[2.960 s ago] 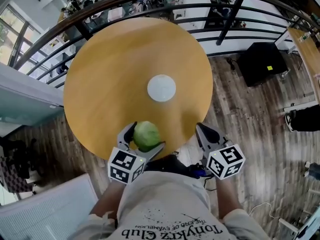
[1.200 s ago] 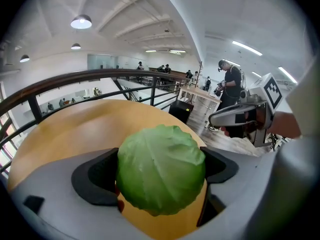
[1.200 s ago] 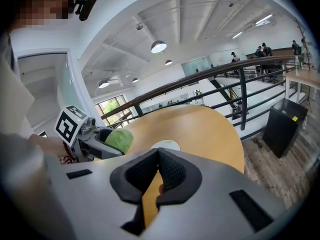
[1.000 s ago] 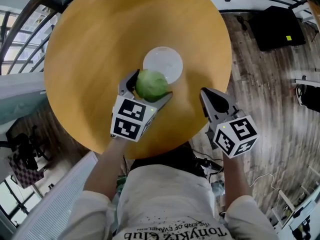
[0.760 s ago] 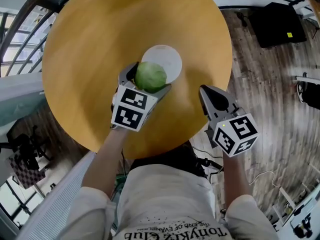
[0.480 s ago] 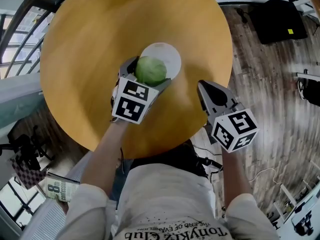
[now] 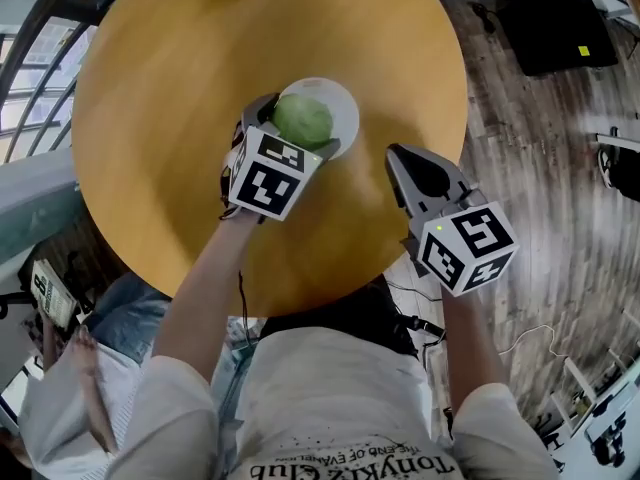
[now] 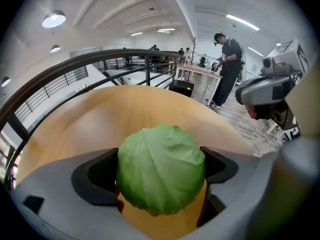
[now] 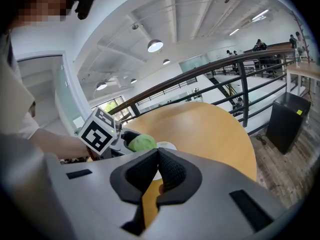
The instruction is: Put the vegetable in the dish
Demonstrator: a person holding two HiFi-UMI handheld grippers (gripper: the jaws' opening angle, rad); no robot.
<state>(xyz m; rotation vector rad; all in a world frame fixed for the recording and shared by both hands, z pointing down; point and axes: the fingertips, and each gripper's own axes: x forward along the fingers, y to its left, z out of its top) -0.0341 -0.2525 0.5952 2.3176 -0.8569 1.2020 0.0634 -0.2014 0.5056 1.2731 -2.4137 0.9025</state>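
A round green cabbage [image 7: 302, 120] is clamped between the jaws of my left gripper [image 7: 295, 128], which is shut on it. In the head view it hangs over the small white dish [image 7: 340, 105] near the middle of the round wooden table [image 7: 180, 88]. The left gripper view shows the cabbage [image 8: 161, 175] filling the gap between both jaws, with the table top beyond. My right gripper [image 7: 412, 168] is shut and empty, held to the right near the table's near edge. From the right gripper view I see the cabbage [image 9: 140, 143], the dish [image 9: 166, 146] and the left gripper's marker cube [image 9: 99, 130].
A dark railing [image 8: 75, 69] runs round the far side of the table. A black box [image 7: 548, 26] stands on the wooden floor at the upper right. A person [image 8: 229, 64] stands by a far desk. Another person [image 7: 60, 408] sits low at the left.
My left gripper has carried the cabbage from the table's near edge forward until it is over the white dish. The right gripper stayed shut and shifted little.
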